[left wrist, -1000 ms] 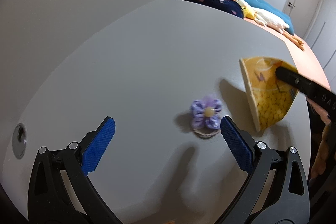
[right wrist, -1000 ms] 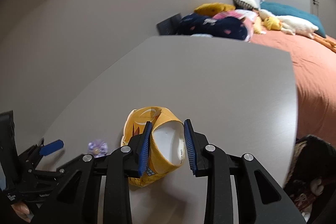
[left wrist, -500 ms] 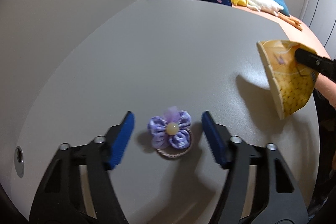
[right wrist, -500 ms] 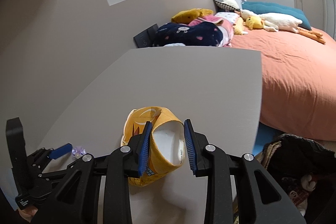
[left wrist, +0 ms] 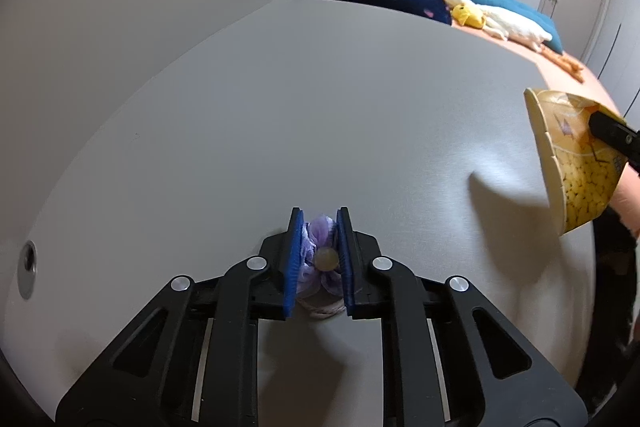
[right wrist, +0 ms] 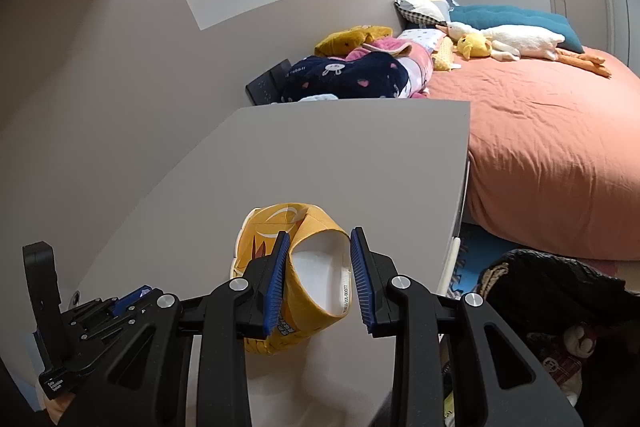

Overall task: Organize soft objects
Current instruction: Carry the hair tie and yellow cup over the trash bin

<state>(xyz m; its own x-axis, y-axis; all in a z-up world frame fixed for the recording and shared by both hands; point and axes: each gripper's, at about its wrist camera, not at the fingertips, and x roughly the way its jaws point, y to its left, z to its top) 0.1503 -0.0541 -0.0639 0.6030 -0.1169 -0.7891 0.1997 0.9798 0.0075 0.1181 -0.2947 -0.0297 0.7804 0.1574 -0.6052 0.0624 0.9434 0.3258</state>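
The left tool (left wrist: 319,261) is closed down on a purple flower hair tie (left wrist: 320,255), its two blue pads pressing the petals from both sides; the pale bead at the flower's centre shows in the narrow gap, and the tie's cord loop rests on the grey counter (left wrist: 320,107) just below the pads. Whether the flower is lifted off the surface or pressed against it is hard to say from this angle.

The right tool (right wrist: 318,279) holds a yellow fabric basket (right wrist: 280,227) by its rim — the left pad sits on the outside of the wall, while the right pad stands a little apart from the white lining, so the jaws are only partly closed. From the left wrist view the basket (left wrist: 568,163) appears tilted, low over the counter's right edge, well apart from the flower.

Beyond the counter lies a bed (right wrist: 540,131) with an orange cover, carrying pillows and a plush goose (right wrist: 520,41).
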